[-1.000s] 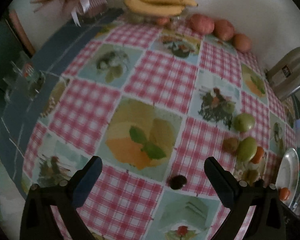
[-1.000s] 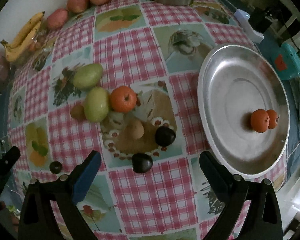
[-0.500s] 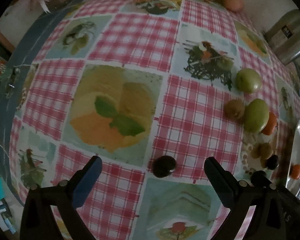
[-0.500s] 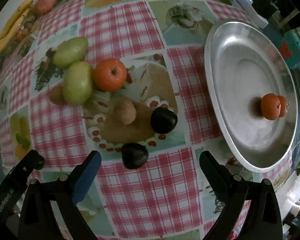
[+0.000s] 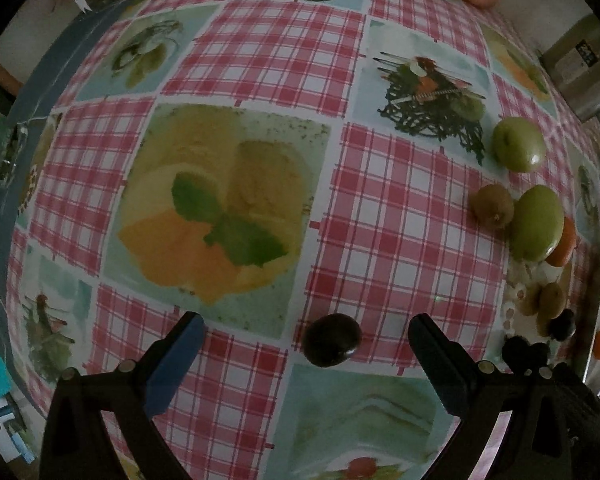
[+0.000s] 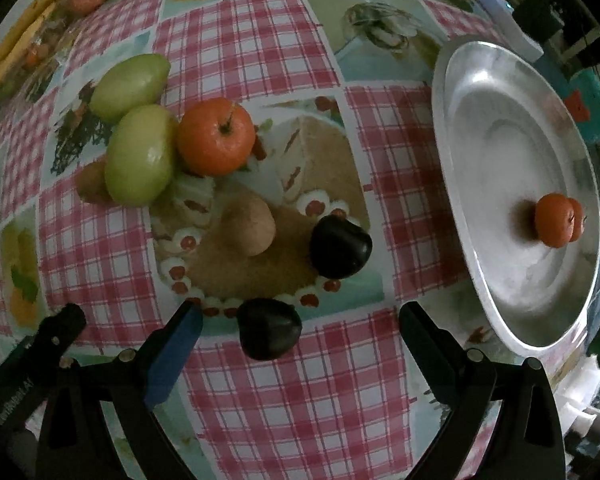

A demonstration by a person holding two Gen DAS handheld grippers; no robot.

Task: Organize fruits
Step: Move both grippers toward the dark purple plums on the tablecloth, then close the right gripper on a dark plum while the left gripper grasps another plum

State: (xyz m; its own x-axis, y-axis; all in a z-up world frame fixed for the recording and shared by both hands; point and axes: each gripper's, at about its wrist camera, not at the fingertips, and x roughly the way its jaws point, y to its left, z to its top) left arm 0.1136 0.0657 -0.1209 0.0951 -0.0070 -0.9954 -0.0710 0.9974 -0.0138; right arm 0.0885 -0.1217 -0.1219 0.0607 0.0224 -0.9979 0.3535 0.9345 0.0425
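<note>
Plums [image 6: 269, 334] — dark, glossy, round | metal tray [image 6: 480, 184] — smooth oval | tongs [image 6: 300, 330] gaping

Both pictures are dim, with dull colors. The round lens bends everything, so the checked tablecloth [image 5: 400, 208] bulges like a ball and the corners are black. In the right wrist view, the silver plate [image 6: 496, 168] at the right is the brightest spot, with soft shine on it. The orange fruit [image 6: 556, 220] there makes a small dark shadow to its left. Things near the edges look squashed and a bit fuzzy.
</note>
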